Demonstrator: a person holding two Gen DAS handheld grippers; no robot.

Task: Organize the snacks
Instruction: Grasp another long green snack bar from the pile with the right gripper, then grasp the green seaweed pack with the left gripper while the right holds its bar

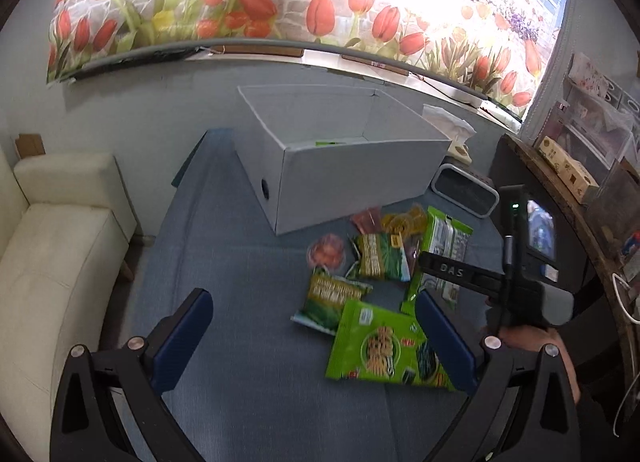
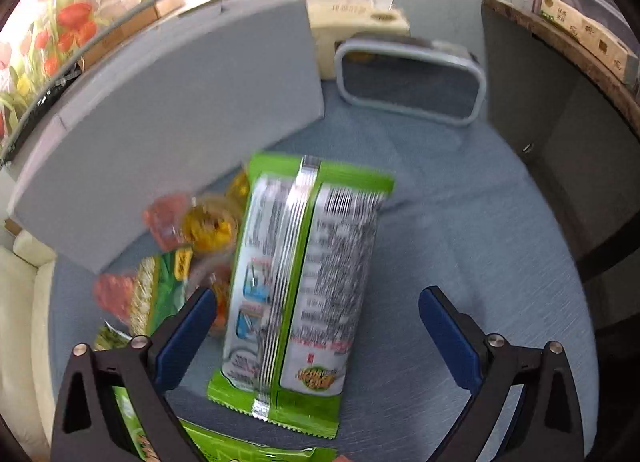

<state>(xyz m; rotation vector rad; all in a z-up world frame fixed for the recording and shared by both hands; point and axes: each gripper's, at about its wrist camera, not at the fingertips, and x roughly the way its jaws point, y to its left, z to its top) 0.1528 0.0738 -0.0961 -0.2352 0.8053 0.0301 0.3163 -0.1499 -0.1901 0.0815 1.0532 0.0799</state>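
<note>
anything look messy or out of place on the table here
Yes. The snack packets lie in a loose, overlapping heap on the blue table beside the white box, not in it. One long green packet lies face down, seam up, between the open right gripper fingers. Nothing looks torn or spilled.

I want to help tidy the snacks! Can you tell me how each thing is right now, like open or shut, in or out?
left gripper: open, holding nothing.
right gripper: open, above the face-down packet.
white box: open at the top, upright on the blue cloth.
face-down green packet: sealed, lying back side up.
big green noodle packet: sealed, lying flat, outside the box.
jelly cups: outside the box, beside the packets.
</note>
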